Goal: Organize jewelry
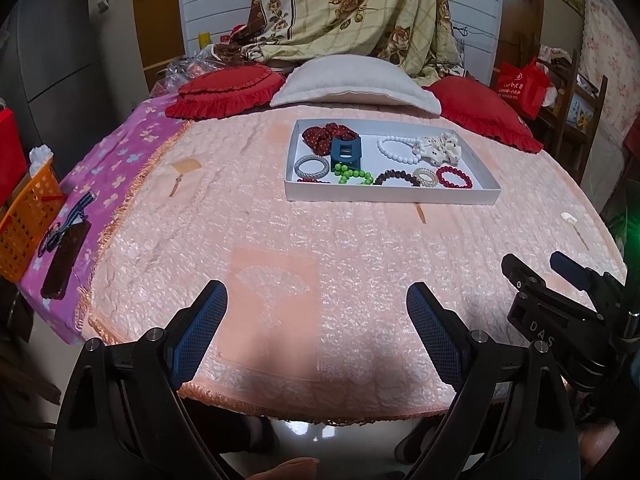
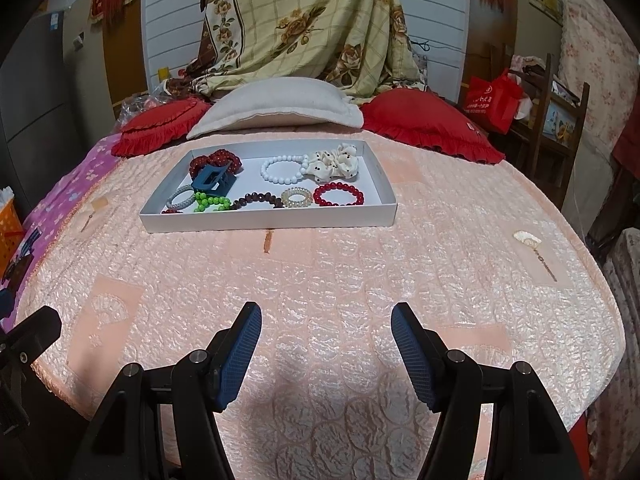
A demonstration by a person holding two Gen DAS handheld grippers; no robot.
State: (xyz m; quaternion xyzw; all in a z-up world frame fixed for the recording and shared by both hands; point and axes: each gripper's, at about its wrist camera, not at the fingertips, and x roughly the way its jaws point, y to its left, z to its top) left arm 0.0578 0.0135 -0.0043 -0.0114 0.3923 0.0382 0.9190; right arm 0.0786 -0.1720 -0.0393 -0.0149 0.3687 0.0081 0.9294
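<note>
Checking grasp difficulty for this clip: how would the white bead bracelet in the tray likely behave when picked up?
The white bead bracelet looks strung, so it probably sags when lifted. Its glossy round beads may slip between pads.

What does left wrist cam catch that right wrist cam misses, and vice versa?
Only left wrist: the full orange basket off the bed's left edge, a dark flat case on the purple blanket, and the right tongs from the side.

Only right wrist: little extra, mainly the patterned fabric beyond the bed's right edge.

Both: the white tray of bracelets, scrunchies and a blue hair claw, the white pillow, red cushions. Both tongs are open, holding nothing.
</note>
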